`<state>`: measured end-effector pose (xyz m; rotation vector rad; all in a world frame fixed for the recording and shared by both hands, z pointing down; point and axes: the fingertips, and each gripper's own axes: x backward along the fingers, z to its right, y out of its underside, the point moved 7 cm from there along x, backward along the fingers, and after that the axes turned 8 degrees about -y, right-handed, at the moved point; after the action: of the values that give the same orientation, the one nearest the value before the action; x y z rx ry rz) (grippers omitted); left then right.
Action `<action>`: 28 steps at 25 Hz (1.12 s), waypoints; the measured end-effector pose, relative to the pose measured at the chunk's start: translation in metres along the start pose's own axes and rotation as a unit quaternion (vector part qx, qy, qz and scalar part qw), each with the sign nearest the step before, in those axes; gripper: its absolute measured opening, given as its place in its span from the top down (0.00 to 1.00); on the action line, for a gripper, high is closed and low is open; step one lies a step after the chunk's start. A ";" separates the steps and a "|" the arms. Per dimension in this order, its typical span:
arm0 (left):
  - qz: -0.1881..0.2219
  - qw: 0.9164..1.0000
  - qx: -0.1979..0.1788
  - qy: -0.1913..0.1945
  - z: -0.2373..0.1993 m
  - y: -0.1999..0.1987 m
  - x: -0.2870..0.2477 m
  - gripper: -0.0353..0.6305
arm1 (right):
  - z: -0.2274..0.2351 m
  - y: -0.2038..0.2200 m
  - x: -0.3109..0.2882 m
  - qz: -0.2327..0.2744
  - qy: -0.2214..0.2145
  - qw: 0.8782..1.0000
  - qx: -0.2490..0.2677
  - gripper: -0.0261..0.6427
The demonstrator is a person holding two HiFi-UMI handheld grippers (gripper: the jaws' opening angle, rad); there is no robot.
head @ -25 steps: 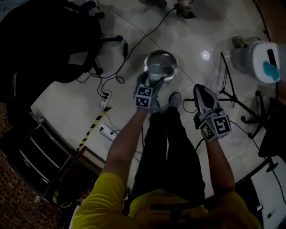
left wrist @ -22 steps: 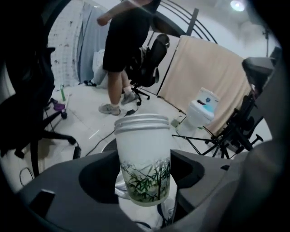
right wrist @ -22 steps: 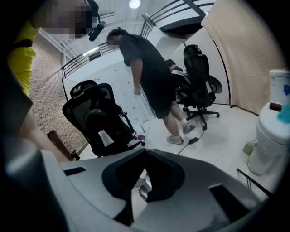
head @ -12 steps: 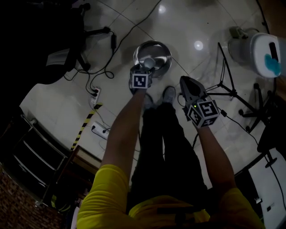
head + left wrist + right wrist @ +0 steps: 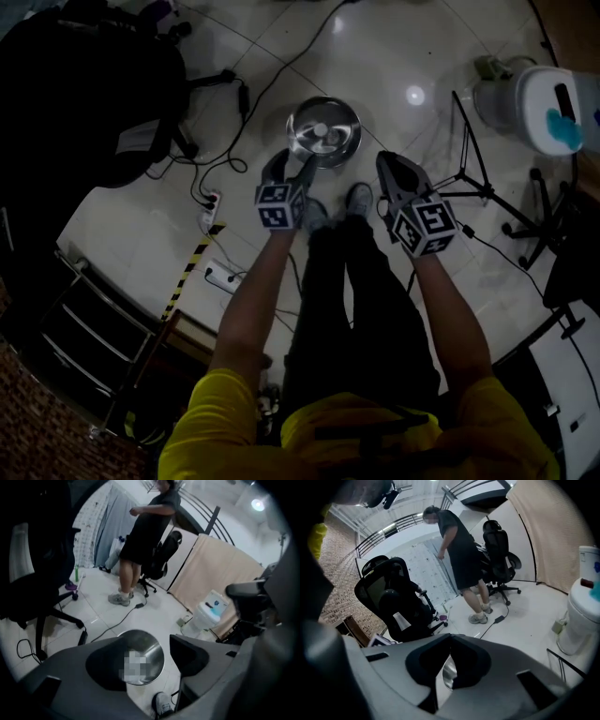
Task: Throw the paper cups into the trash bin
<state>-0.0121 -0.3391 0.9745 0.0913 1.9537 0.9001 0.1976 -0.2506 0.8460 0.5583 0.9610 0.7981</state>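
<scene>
**Setting.** A pale, glossy tiled floor is dimly lit and crossed by black cables. A black office chair is placed at the upper left. A white lidded container with a blue patch and a black tripod stand are placed at the right. A power strip and a strip of yellow-and-black tape are noted on the floor to the left of the wearer's legs. A second person is seen standing in the background, beside another office chair.

**Item 1, trash bin**. Round, of shiny metal. It is set upright on the floor just ahead of the wearer's shoes, with the mouth turned straight up and the axis vertical.

**Item 2, paper cups**. Recorded only as pale shapes at the bottom of the trash bin. Their long axis and the way they point cannot be made out.

**Item 3, left gripper**. Held at the near edge of the trash bin and aimed forward and down at it. The fingers are set apart and are closing, with nothing held between them. The bin's open mouth is seen through the gap.

**Item 4, right gripper**. Held to the right of the trash bin, clear of it. The fingers are brought together on nothing. Only a sliver of the bin's metal is seen below their tips.
</scene>
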 end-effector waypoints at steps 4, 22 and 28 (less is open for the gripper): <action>0.100 0.995 0.012 0.022 0.010 -0.050 0.103 0.65 | -0.018 -0.028 0.003 0.023 -0.007 1.000 -0.002 0.95; 0.207 0.978 -0.019 0.021 0.045 -0.107 0.219 0.95 | -0.064 -0.058 0.030 0.043 -0.004 0.999 -0.008 0.96; 0.210 0.977 0.012 0.024 0.051 -0.107 0.211 0.95 | -0.061 -0.054 0.031 0.042 -0.011 0.999 -0.009 0.96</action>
<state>-0.0571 -0.3024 0.7394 0.5158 2.0273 1.1574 0.1726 -0.2536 0.7619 0.5933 0.9138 0.8739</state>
